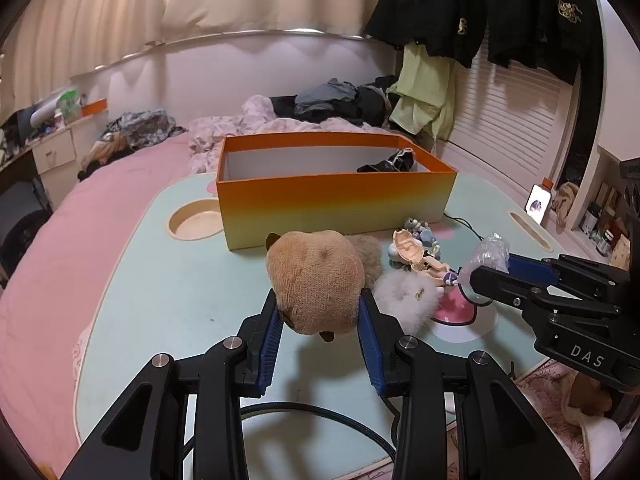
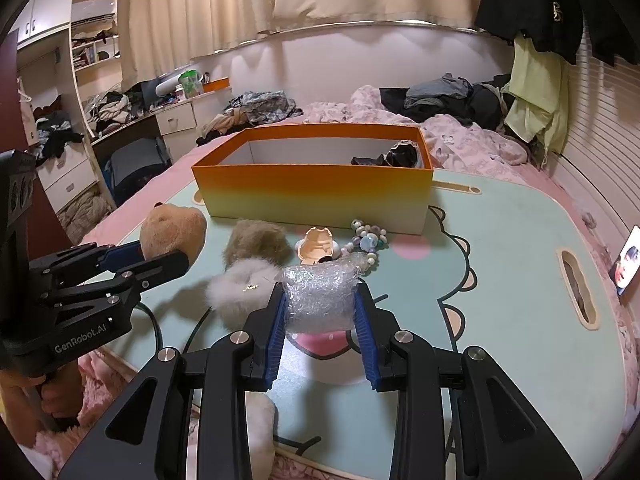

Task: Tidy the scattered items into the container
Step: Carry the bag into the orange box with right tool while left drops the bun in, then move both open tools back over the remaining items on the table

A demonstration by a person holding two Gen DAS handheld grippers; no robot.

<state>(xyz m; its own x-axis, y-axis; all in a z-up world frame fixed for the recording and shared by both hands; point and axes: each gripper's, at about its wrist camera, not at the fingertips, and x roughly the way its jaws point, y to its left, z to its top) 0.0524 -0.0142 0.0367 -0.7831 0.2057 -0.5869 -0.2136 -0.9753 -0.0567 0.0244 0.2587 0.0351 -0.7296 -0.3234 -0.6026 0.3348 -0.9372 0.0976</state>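
My left gripper (image 1: 320, 304) is shut on a tan plush toy (image 1: 316, 280) and holds it above the pale green table (image 1: 168, 280). My right gripper (image 2: 320, 300) is shut on a clear bubble-wrap bundle (image 2: 320, 292), just above the table. The orange box (image 1: 336, 200) stands open at the back of the table with a dark item (image 1: 388, 164) inside at its right end. Loose on the table lie a white fluffy puff (image 2: 236, 288), a brown fluffy puff (image 2: 256, 244), a peach figure piece (image 2: 318, 246) and a bead string (image 2: 368, 240).
The table lies on a pink bed (image 1: 48, 240) with piled clothes (image 1: 332, 100) behind the box. It has a round cup recess (image 1: 196, 220) at left and a slot (image 2: 576, 288) at right. A phone (image 2: 626, 266) stands at the far right edge. Cables run under my grippers.
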